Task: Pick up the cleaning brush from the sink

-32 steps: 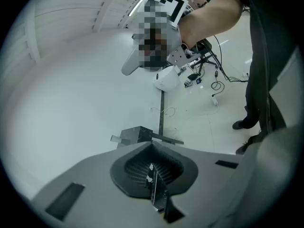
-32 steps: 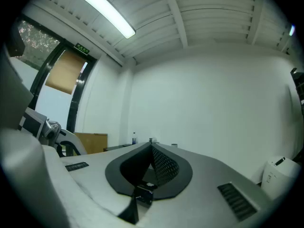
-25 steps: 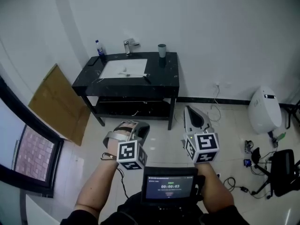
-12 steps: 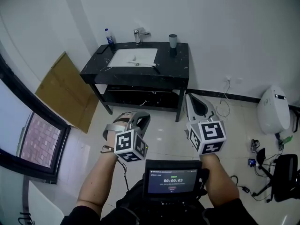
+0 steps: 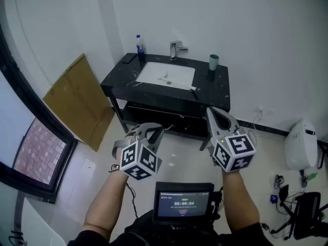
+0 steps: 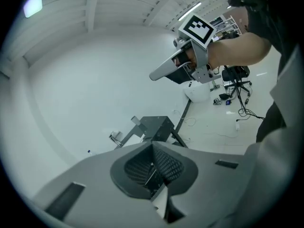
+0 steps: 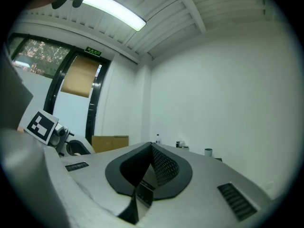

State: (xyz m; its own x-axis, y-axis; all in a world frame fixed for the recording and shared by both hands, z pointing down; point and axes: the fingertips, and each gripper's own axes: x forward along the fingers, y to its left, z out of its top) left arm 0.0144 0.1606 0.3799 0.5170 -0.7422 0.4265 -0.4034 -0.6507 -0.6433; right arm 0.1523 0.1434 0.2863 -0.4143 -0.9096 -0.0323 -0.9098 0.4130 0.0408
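A white sink (image 5: 169,75) is set in a black vanity table (image 5: 218,88) against the far wall. A small pale thing (image 5: 165,78) lies in the basin, and a thin white stick with a dark end (image 5: 190,88) lies along its front rim; which of them is the cleaning brush I cannot tell. My left gripper (image 5: 154,130) and right gripper (image 5: 211,112) are held in the air well short of the table, both shut and empty. The left gripper view looks past its shut jaws (image 6: 153,145) at the table (image 6: 156,127) and the right gripper (image 6: 176,68).
On the counter stand a blue-capped bottle (image 5: 139,43), a faucet (image 5: 175,49) and a grey cup (image 5: 213,62). Cardboard (image 5: 79,99) leans at the left wall. A white appliance (image 5: 301,145), cables and a chair (image 5: 307,209) sit at the right. A small screen (image 5: 184,202) hangs at my chest.
The vanity table has come nearer and shifted right in the head view. Both grippers have moved forward toward it and slightly up. The left one has rolled.
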